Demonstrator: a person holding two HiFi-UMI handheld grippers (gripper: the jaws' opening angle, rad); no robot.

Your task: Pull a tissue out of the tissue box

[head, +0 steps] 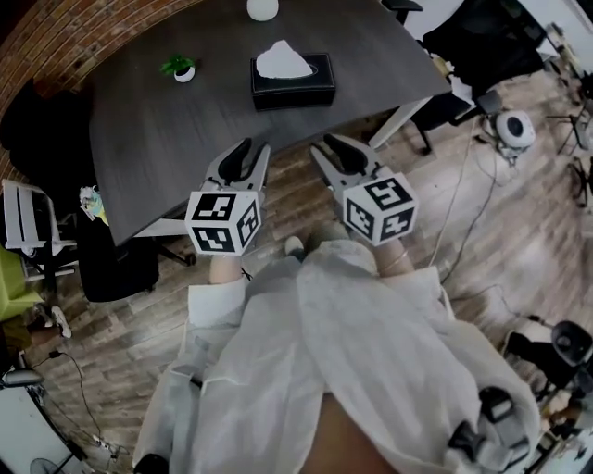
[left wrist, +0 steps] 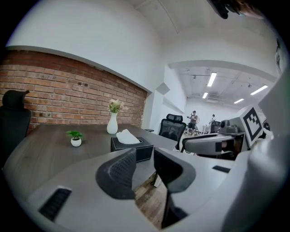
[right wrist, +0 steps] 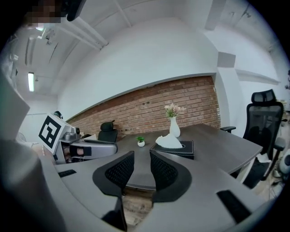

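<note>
A black tissue box sits on the dark table, with a white tissue sticking up from its slot. The box also shows in the left gripper view and the right gripper view. Both grippers hover over the wooden floor, short of the table's near edge and well apart from the box. My left gripper is open with nothing between its jaws; in its own view the gap is bare. My right gripper is likewise open and empty.
A small potted plant stands left of the box, and a white vase with flowers behind it. Black office chairs stand at the table's left and far right. Cables and equipment lie on the floor at right.
</note>
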